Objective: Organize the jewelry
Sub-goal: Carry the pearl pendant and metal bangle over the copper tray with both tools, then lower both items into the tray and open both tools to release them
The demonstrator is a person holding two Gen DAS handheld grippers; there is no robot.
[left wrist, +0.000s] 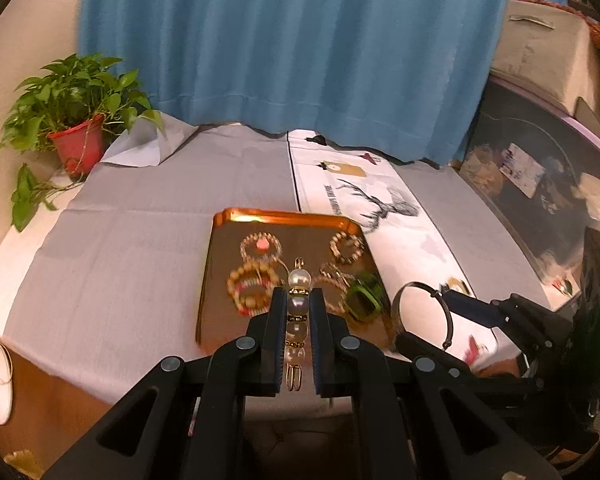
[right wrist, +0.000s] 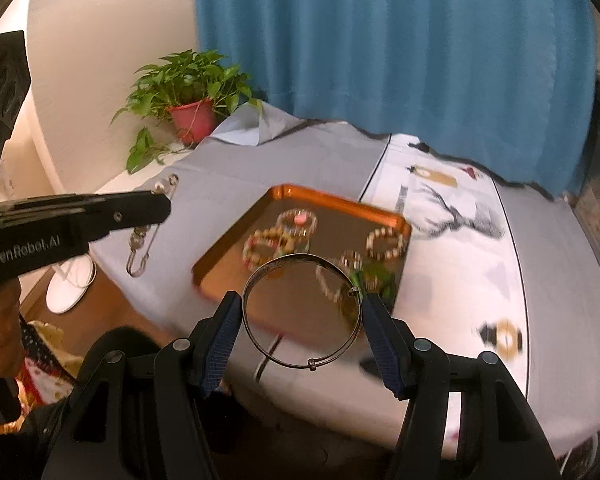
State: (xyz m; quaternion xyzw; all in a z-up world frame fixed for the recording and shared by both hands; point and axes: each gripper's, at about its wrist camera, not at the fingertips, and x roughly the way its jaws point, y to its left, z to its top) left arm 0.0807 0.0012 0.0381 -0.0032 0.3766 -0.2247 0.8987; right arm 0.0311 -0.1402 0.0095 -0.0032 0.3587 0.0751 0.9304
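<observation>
Left wrist view: the potted plant (left wrist: 74,120) stands at the far left of the grey tablecloth (left wrist: 140,240). The left gripper (left wrist: 298,320) is nearly closed, clamped on a pearl clip (left wrist: 298,312) whose long axis runs along the fingers, pointing away from the camera. The orange tray (left wrist: 284,216) lies directly ahead of and below this gripper, holding several beaded bracelets (left wrist: 260,246). To the right, the right gripper (left wrist: 420,320) grips a metal bangle (left wrist: 424,308) just beside the tray's right edge.

Right wrist view: the bangle (right wrist: 302,312) spans the half-open jaws, pads pressing both sides, ring plane facing the camera. The tray (right wrist: 340,204) lies ahead and slightly left. Both grippers appear about equally near the tray; the left is centred over it.
</observation>
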